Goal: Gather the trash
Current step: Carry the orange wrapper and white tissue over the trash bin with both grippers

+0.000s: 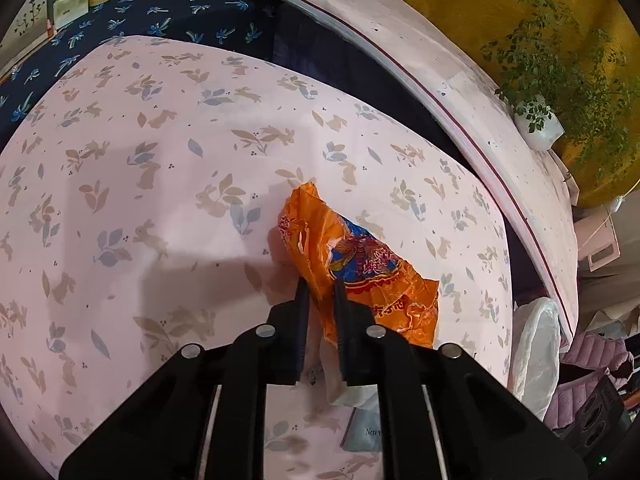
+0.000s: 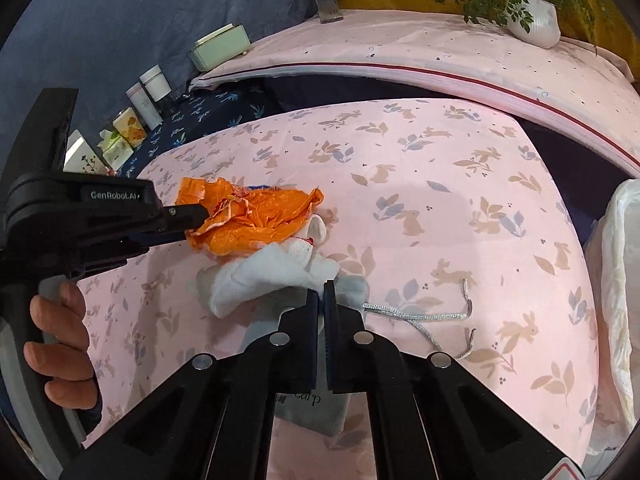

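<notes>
A crumpled orange plastic wrapper [image 1: 356,264] lies on the pink rabbit-print cloth [image 1: 160,184]. My left gripper [image 1: 320,286] is shut on the wrapper's near edge; it also shows in the right wrist view [image 2: 196,220] pinching the wrapper [image 2: 256,216]. A white glove [image 2: 276,272] lies just in front of the wrapper, on a grey drawstring pouch [image 2: 312,412]. My right gripper [image 2: 321,290] is shut, its tips at the pouch's upper edge beside the glove. The pouch's grey cord [image 2: 424,316] trails to the right.
A white plastic bag [image 2: 620,292] hangs open at the table's right edge, also in the left wrist view [image 1: 536,352]. Boxes and bottles [image 2: 136,120] line the dark blue cloth at the back left. A potted plant [image 2: 532,16] stands on the pink ledge behind.
</notes>
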`<state>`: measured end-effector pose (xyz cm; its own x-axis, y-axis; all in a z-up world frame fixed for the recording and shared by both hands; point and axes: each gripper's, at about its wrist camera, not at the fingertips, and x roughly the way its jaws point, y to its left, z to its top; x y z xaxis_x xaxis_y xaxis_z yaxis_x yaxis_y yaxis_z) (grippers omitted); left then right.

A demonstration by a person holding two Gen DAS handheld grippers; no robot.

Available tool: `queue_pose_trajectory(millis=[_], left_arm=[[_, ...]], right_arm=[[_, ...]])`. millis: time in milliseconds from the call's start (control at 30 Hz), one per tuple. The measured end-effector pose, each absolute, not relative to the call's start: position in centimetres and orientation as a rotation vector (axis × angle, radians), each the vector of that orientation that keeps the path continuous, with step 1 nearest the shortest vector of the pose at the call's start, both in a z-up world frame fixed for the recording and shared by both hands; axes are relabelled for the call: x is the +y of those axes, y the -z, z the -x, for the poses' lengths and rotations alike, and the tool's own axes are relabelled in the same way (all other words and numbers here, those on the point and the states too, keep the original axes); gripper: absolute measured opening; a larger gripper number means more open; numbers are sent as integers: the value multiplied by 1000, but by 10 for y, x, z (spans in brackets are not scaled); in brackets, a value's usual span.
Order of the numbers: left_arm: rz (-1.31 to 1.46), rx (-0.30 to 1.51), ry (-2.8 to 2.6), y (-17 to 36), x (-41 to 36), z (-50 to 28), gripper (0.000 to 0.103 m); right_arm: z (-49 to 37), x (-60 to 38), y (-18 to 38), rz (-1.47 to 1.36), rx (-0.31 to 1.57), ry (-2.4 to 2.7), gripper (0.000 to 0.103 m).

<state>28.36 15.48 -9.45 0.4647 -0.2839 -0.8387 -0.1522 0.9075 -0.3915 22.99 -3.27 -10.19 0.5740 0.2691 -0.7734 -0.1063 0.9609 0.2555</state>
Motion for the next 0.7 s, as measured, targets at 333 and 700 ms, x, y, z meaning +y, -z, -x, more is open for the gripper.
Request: queue_pose_trajectory(millis=[333,700], left_arm=[[359,1008,93,54,133,-246,12],[240,942,179,13,68,-206,12]], right_arm=[[-199,-74,60,-251,841,-167,3],[-160,-120,21,-287,746,-101,3]])
